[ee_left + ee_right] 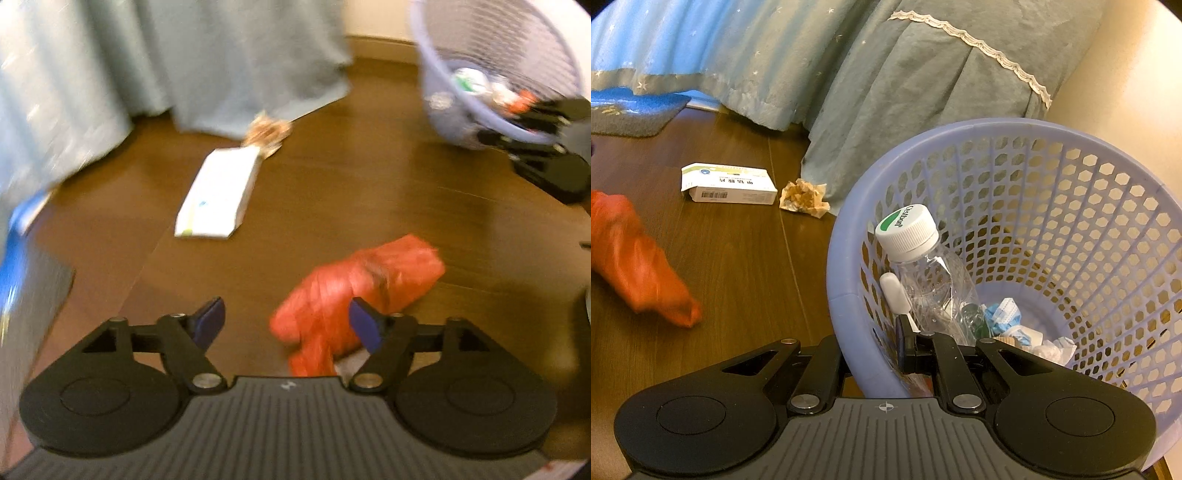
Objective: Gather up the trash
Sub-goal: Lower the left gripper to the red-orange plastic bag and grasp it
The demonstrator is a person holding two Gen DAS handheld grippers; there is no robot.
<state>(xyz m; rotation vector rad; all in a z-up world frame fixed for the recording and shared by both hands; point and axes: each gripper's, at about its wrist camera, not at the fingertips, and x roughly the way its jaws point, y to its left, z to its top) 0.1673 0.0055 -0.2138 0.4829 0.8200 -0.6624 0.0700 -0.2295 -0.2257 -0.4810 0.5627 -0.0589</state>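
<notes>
A crumpled red plastic bag (354, 291) lies blurred on the wooden floor, just ahead of my left gripper (288, 321), which is open; the bag sits nearer its right finger (365, 325). In the right wrist view the red bag (639, 266) is at the left. Farther off lie a white carton (218, 192) (727, 188) and a brown paper wad (267, 129) (803, 199). My right gripper (875, 350) is shut on the rim of the purple mesh basket (842, 258) (443, 118), which is tilted. Inside are a clear bottle (923, 266) and paper scraps.
A teal bed skirt (886, 92) (184, 66) hangs behind the trash. A blue and grey mat (631, 114) lies at the far left, a cream wall (1126, 74) at the right. A grey and blue edge (26, 295) stands close on the left.
</notes>
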